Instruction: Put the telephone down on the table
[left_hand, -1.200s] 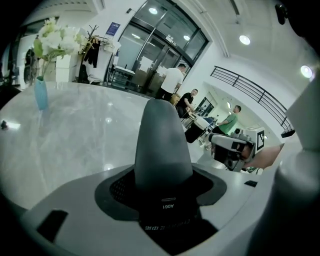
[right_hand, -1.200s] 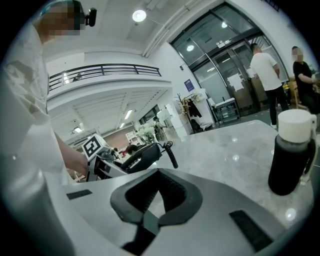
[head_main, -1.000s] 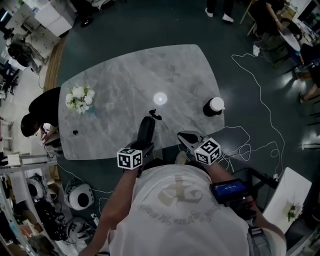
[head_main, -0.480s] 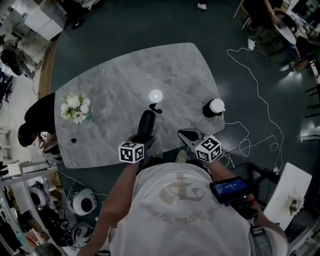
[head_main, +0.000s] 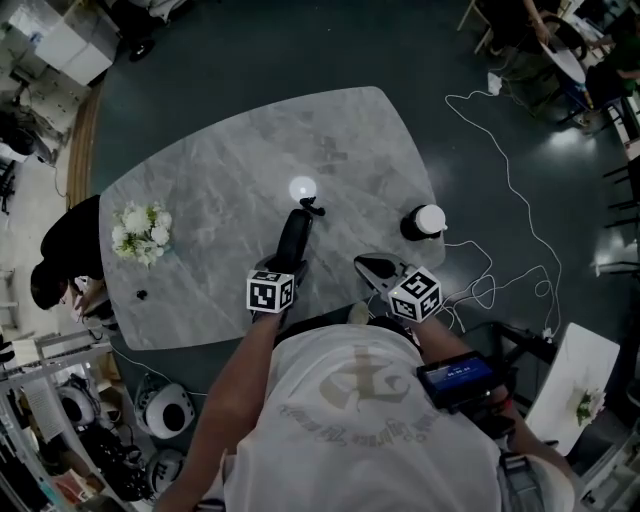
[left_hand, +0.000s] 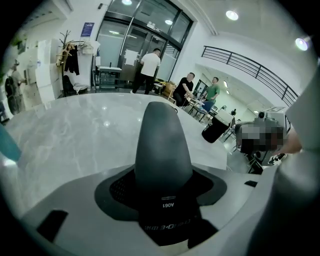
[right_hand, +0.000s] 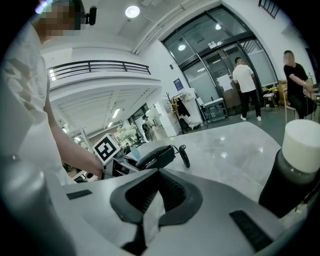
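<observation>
Half the job looks left: the left tongs clamp wide on the telephone, low over the table's near edge and seemingly not yet laid flat or released, while the right tongs, tips together, hold nothing.

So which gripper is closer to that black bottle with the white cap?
Right. The right gripper sits near the black bottle with the white cap, to its left and closer to the person. The left gripper, holding the dark telephone handset, is farther off to the left.
</observation>
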